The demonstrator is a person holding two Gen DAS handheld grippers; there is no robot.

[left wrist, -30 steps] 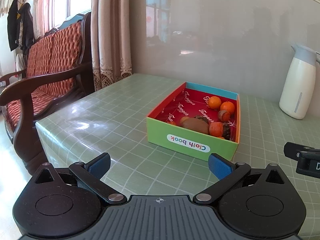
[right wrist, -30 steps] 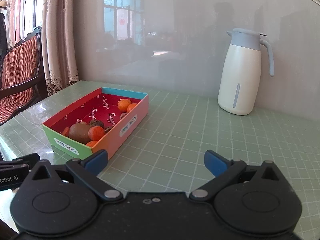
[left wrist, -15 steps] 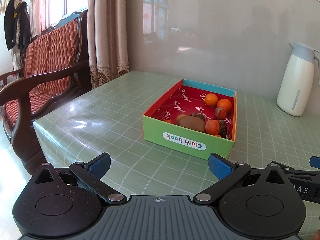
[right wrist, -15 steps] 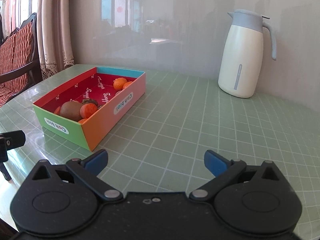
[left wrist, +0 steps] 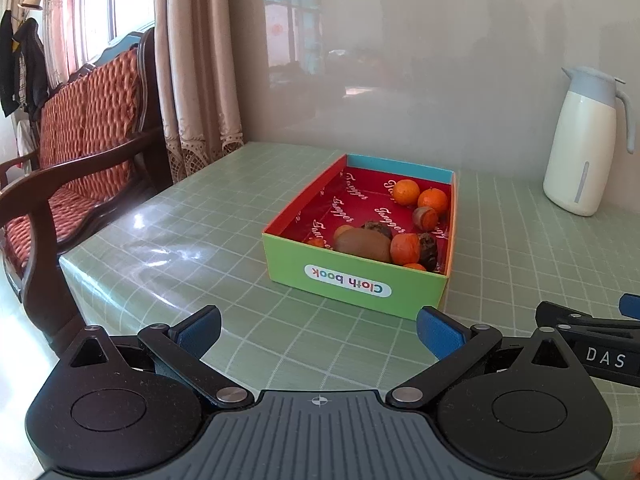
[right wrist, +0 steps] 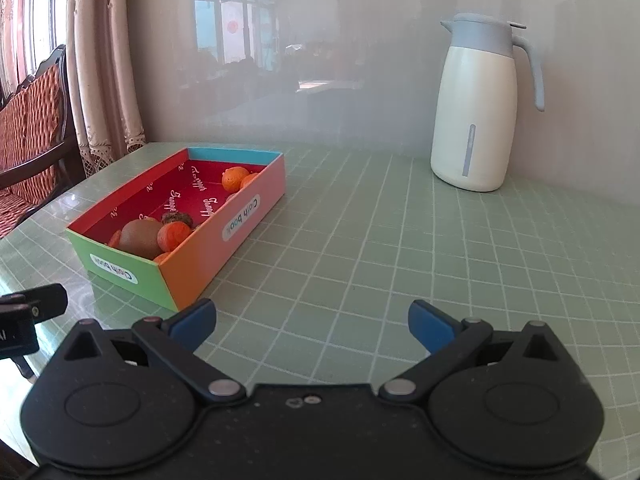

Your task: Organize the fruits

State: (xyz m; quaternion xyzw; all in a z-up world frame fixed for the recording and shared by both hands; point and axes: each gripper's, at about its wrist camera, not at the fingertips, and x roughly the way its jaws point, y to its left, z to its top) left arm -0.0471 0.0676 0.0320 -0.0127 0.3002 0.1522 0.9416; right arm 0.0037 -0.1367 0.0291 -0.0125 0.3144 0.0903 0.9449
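Fruits (left wrist: 402,224) crowd box's (left wrist: 352,276) right half, left half bare.

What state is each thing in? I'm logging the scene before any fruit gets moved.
left gripper: open, empty.
right gripper: open, empty.
box: lidless, upright on the table.
fruits: all inside the box.
jug: upright, lid on.

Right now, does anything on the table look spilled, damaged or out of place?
Nothing is spilled. The box sits flat with all fruit inside. Two dark, shrivelled pieces among the oranges look spoiled, though it is hard to tell.
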